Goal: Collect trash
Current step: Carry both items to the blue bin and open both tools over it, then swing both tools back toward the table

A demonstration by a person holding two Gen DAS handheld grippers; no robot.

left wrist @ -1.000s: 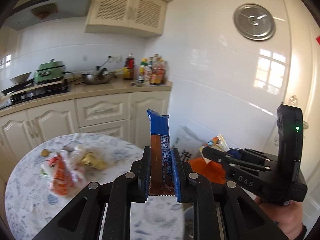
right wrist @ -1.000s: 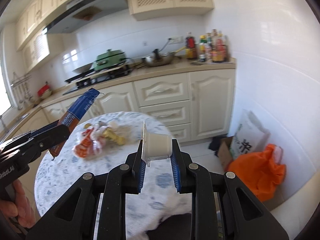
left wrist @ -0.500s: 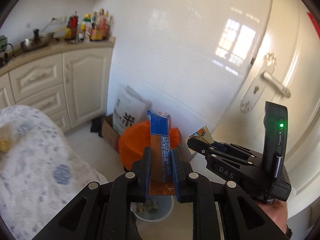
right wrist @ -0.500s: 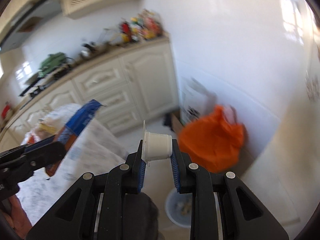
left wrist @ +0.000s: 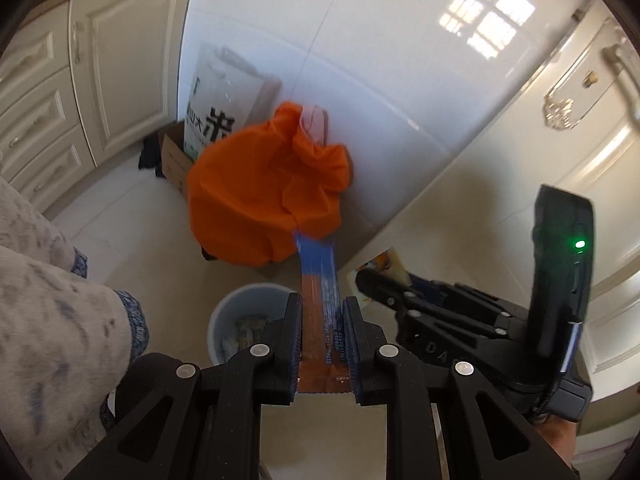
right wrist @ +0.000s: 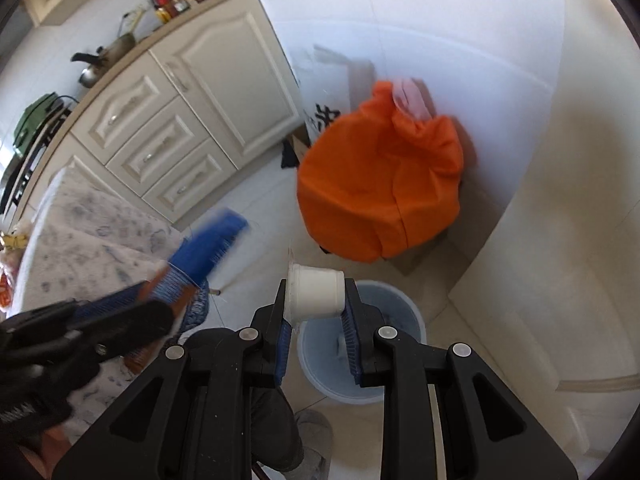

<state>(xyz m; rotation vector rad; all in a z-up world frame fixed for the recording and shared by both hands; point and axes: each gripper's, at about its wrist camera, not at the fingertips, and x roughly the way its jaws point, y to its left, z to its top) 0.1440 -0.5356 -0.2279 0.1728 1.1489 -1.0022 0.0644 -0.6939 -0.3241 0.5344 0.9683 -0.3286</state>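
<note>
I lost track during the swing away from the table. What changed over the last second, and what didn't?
Both grippers swung from the table down toward the blue bin on the floor. The left gripper remains shut on the blue-orange wrapper, the right gripper on the white cup. Nothing dropped yet.

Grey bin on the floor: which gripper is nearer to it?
Right, as far as the views show. The right gripper, shut on the white cup, hangs over the grey bin; the left gripper, holding the blue-orange wrapper, sits beside its rim.
</note>
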